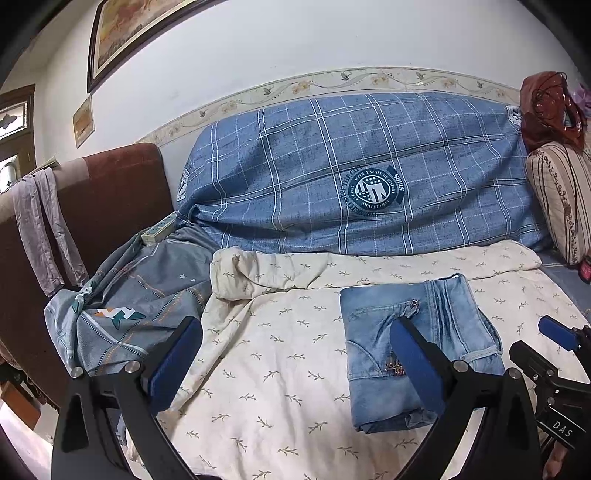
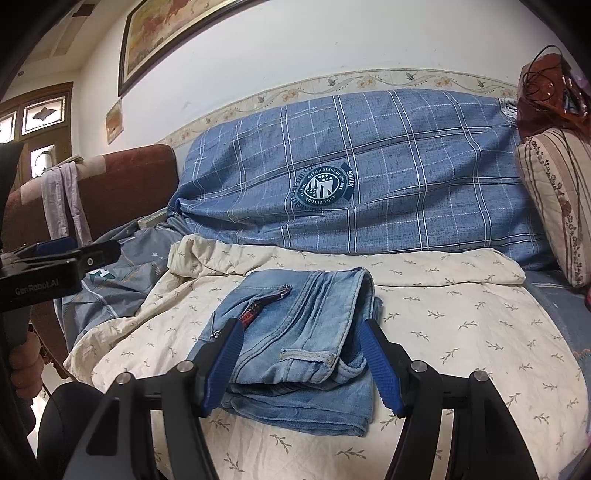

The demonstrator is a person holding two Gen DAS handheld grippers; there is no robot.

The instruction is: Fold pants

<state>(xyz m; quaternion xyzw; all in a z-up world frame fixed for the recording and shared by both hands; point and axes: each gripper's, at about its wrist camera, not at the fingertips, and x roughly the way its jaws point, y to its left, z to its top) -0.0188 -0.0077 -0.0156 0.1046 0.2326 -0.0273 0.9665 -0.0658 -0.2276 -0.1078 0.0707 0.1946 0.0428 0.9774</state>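
A white wall fills the top of both views, with a dark-framed picture hanging at its upper left and a floral border strip running along its foot. Below that strip a large blue plaid cover with a round dark emblem lies bunched along the back of the bed. In front of it spreads a cream sheet printed with small leaf sprigs, rumpled at its far left edge. To the left stands a brown upholstered headboard or armrest with a pale lilac cloth draped over its top, and beside it lies a crumpled grey-blue patterned blanket. A striped beige cushion leans at the right edge, with a reddish-brown bag above it. The pants, light blue denim, rest on the cream sheet as a compact folded stack, waistband and belt loop toward the near side. The left hand-held gripper hangs above the sheet with its blue pads spread wide, gripping nothing, the folded pants just behind its right finger. The right hand-held gripper is also spread wide, its fingers on either side of the near end of the pants; whether the pads touch the denim cannot be told.
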